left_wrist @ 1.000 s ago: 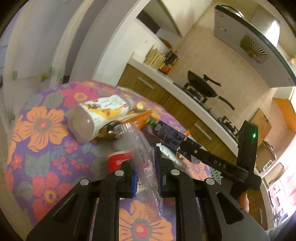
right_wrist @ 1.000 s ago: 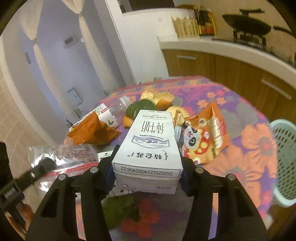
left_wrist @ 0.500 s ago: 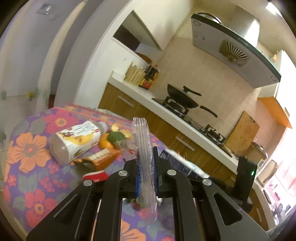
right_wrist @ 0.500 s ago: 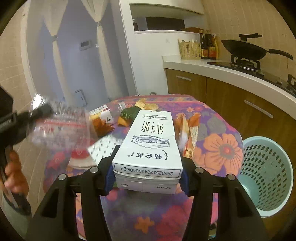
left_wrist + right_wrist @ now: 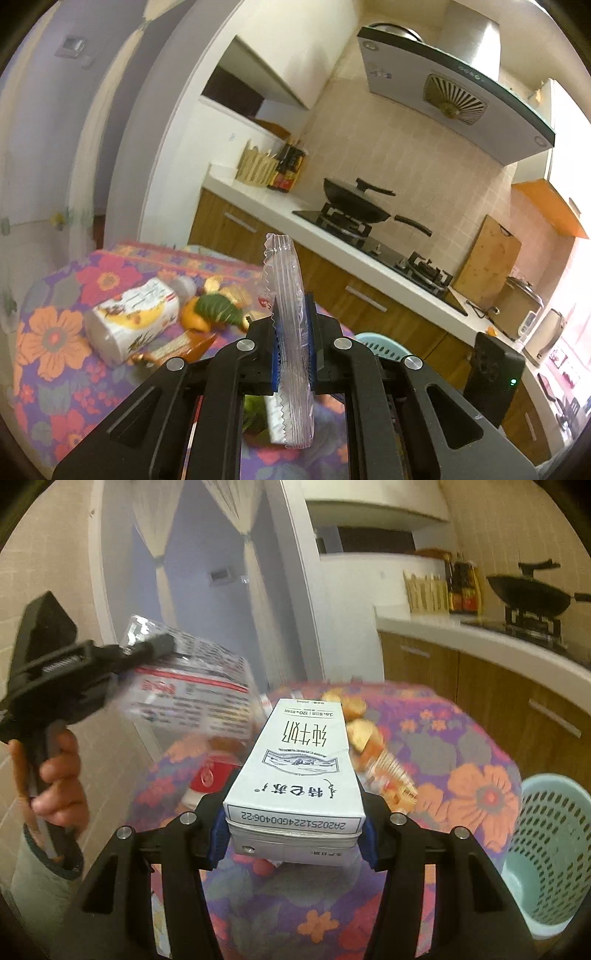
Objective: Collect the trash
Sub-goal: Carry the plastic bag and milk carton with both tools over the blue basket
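My left gripper (image 5: 292,343) is shut on a clear plastic wrapper (image 5: 288,295), held edge-on above the flowered table (image 5: 55,339). In the right wrist view the same wrapper (image 5: 192,694) hangs from the left gripper (image 5: 162,644) at upper left, raised above the table. My right gripper (image 5: 293,830) is shut on a white milk carton (image 5: 299,764), held above the table (image 5: 461,746). A light blue mesh trash basket (image 5: 550,853) stands beside the table at the right; its rim shows in the left wrist view (image 5: 376,341).
On the table lie a white bottle with a printed label (image 5: 133,321), orange peel and green leaves (image 5: 214,310), an orange snack bag (image 5: 391,775) and a red-and-white wrapper (image 5: 207,775). A kitchen counter with a wok (image 5: 354,206) runs behind.
Both grippers have risen with their loads. The left gripper lifted the clear wrapper higher above the table. The basket has come closer in the right wrist view.
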`<move>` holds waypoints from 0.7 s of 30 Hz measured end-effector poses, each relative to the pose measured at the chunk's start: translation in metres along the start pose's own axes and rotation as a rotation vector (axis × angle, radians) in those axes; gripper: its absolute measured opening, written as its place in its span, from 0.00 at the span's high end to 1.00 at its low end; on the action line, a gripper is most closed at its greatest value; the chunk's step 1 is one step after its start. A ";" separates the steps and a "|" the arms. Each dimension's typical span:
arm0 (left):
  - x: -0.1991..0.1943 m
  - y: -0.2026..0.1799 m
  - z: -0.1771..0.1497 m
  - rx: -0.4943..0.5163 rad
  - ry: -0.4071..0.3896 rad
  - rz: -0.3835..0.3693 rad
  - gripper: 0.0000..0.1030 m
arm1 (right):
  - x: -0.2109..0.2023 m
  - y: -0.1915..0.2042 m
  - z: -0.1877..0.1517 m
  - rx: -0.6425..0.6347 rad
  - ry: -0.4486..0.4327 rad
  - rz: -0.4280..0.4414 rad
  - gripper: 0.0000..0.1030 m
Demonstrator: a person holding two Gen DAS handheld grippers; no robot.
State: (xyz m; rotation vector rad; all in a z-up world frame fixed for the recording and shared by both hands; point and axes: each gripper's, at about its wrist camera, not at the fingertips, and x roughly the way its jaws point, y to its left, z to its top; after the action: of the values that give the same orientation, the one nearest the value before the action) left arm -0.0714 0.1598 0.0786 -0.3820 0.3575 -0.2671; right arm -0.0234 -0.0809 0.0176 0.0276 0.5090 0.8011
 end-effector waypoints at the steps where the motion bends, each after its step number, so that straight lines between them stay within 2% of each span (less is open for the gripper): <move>1: 0.003 -0.004 0.003 0.007 -0.008 -0.008 0.92 | -0.006 -0.001 0.003 -0.002 -0.023 -0.001 0.50; 5: 0.027 -0.029 0.013 0.032 0.001 -0.047 0.92 | -0.022 -0.015 0.008 0.008 -0.089 -0.044 0.50; 9: 0.069 -0.071 0.011 0.077 0.053 -0.097 0.92 | -0.040 -0.063 0.001 0.112 -0.107 -0.130 0.50; 11: 0.090 -0.091 0.007 0.085 0.077 -0.130 0.92 | -0.052 -0.089 -0.006 0.154 -0.117 -0.200 0.50; 13: 0.115 -0.112 0.002 0.083 0.109 -0.160 0.92 | -0.061 -0.115 -0.015 0.194 -0.112 -0.288 0.50; 18: 0.188 -0.170 -0.019 0.124 0.222 -0.221 0.92 | -0.076 -0.178 -0.047 0.333 -0.073 -0.435 0.50; 21: 0.226 -0.186 -0.036 0.117 0.287 -0.231 0.92 | -0.076 -0.204 -0.067 0.391 -0.026 -0.521 0.50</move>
State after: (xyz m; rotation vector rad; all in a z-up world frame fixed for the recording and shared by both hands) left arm 0.0840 -0.0900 0.0586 -0.2693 0.5775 -0.5698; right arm 0.0409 -0.2879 -0.0526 0.2560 0.6081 0.1849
